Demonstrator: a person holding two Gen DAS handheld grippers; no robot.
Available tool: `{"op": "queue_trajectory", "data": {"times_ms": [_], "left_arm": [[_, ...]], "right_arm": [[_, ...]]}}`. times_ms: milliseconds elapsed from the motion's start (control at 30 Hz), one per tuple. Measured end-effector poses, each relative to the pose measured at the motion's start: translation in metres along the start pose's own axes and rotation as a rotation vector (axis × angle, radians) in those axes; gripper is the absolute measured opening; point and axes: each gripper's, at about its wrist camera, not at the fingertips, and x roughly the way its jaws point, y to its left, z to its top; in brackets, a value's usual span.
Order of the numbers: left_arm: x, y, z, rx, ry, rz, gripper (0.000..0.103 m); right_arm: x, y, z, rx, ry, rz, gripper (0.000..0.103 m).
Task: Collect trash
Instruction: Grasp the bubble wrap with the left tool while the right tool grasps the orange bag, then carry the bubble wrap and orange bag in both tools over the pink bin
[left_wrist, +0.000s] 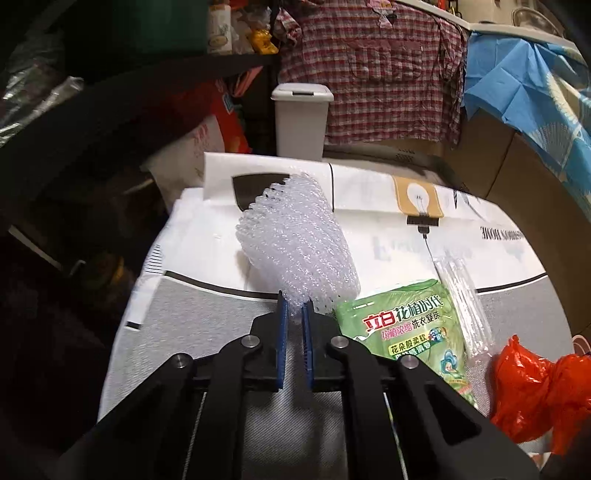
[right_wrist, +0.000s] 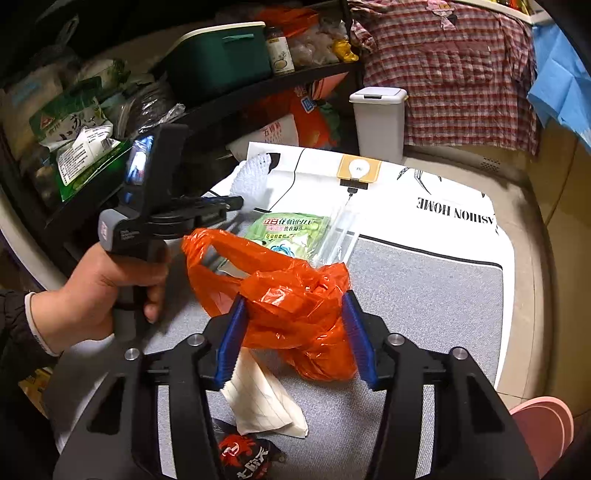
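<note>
My left gripper (left_wrist: 294, 308) is shut on the near end of a white foam net sleeve (left_wrist: 295, 240), which sticks up and away above the cloth-covered table (left_wrist: 207, 325). The sleeve also shows in the right wrist view (right_wrist: 251, 177). My right gripper (right_wrist: 293, 306) is open, its jaws on either side of an orange plastic bag (right_wrist: 284, 295) that lies on the table; I cannot tell if they touch it. A green detergent pouch (left_wrist: 406, 325) and a clear plastic wrapper (left_wrist: 465, 295) lie beside it. A white swing-lid bin (left_wrist: 301, 118) stands at the table's far edge.
A folded white lined paper (right_wrist: 262, 402) and a dark red-printed wrapper (right_wrist: 240, 454) lie near the front. Dark shelves (right_wrist: 207, 107) with boxes and bags stand left. A checked shirt (right_wrist: 461, 66) and blue cloth (left_wrist: 524, 74) hang behind. Cardboard boxes (left_wrist: 498, 166) stand right.
</note>
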Motion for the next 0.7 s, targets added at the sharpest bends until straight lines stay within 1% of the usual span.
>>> {"op": "queue_trajectory", "data": {"times_ms": [100,200,367,467,700], "left_arm": [[-0.015,0.004,0.002,-0.003,-0.013,-0.005,0.007],[-0.034,0.004,0.004,0.012,-0.030,-0.006,0.007],[-0.066,-0.003,0.002,0.055,-0.050,-0.014,0.007],[-0.091,-0.011,0.000,0.093,-0.062,-0.026,0.006],[-0.142,-0.025,-0.016,0.111,-0.077,-0.057,0.007]], "right_arm": [[-0.008,0.002,0.002,-0.013,-0.011,-0.034,0.035],[-0.022,0.002,0.006,-0.009,-0.034,-0.055,0.032],[-0.053,0.003,0.012,0.006,-0.073,-0.085,0.032],[-0.071,-0.001,0.010,0.029,-0.090,-0.095,0.032],[-0.116,-0.006,0.005,0.096,-0.149,-0.109,0.032]]}}
